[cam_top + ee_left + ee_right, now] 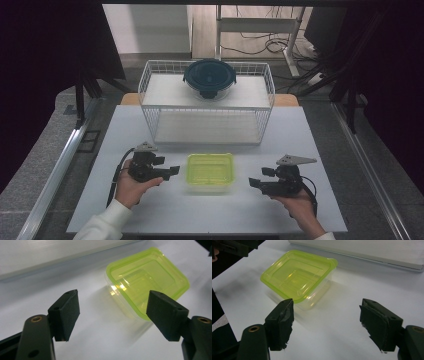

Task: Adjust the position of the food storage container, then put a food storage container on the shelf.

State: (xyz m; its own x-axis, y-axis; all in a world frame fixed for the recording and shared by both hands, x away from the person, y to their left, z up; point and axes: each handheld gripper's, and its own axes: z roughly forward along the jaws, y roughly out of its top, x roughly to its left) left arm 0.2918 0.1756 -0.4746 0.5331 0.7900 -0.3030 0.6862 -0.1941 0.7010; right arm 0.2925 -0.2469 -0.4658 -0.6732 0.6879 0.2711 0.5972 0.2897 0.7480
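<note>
Clear rectangular plastic container (210,172), glossy yellow-green lid. Your left gripper (172,170) and right gripper (255,183) flank it, jaws wide apart, holding nothing.

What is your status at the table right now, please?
Left gripper and right gripper open, flanking the box, neither touching. Green lid on. Nothing between jaws and box.

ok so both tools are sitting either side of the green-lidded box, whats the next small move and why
Probably bring both tools inward toward the green-lidded box. The left tool and the right tool flank it with jaws open, and neither touches it. The box sits closed on the white table, in front of the wire rack, so closing that gap looks like the first step to gripping it.
</note>
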